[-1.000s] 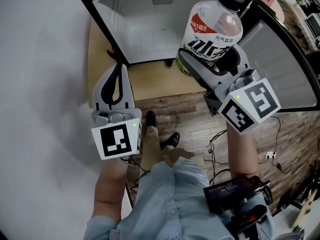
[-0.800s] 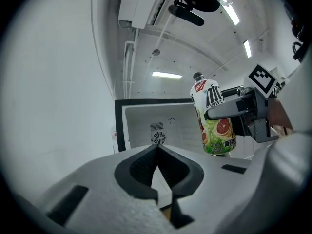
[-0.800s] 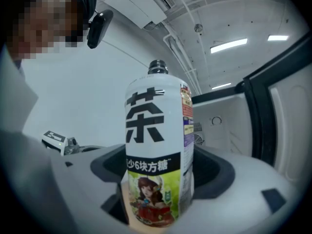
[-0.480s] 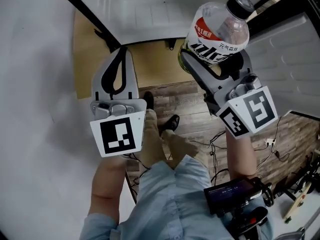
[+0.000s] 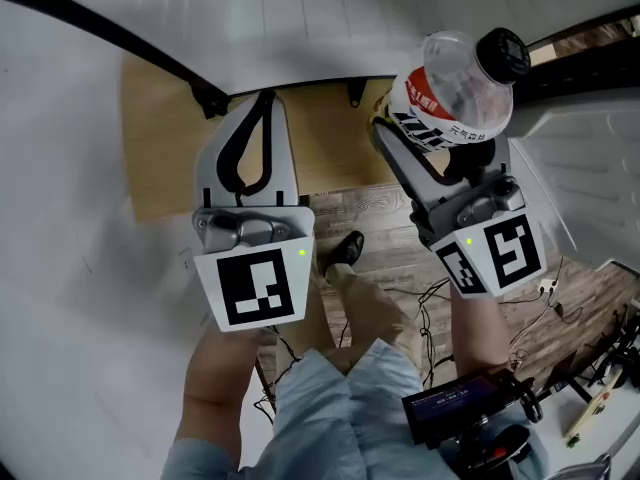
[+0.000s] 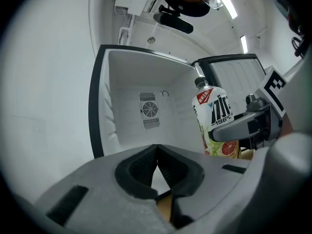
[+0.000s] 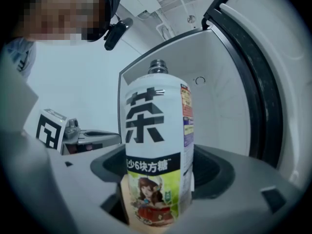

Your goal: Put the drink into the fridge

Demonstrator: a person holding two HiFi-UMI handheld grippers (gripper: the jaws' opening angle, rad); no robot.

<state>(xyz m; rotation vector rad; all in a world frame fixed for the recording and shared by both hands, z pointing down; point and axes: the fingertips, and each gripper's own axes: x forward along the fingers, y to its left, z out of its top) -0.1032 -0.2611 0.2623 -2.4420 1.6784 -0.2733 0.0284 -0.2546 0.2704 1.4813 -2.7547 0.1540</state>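
The drink is a large clear bottle (image 5: 455, 88) with a black cap and a white, red and green label. My right gripper (image 5: 428, 140) is shut on its lower body and holds it upright in front of the open fridge (image 5: 300, 18). In the right gripper view the bottle (image 7: 156, 145) fills the middle, with the jaws pressed on both of its sides. My left gripper (image 5: 262, 98) is shut and holds nothing, level with the bottle on its left. In the left gripper view the drink (image 6: 214, 123) stands before the white fridge interior (image 6: 141, 130).
The fridge door (image 5: 590, 168) stands open at the right. A back-wall fan vent (image 6: 149, 110) shows inside the bare fridge. The fridge sits on a wooden board (image 5: 320, 148) above a wood-plank floor (image 5: 390, 258) with loose cables (image 5: 440, 298). The person's legs and shoes are below.
Both grippers and the bottle have come closer to the fridge opening. Its black frame has slid toward the top of the head view. The bottle stays gripped.
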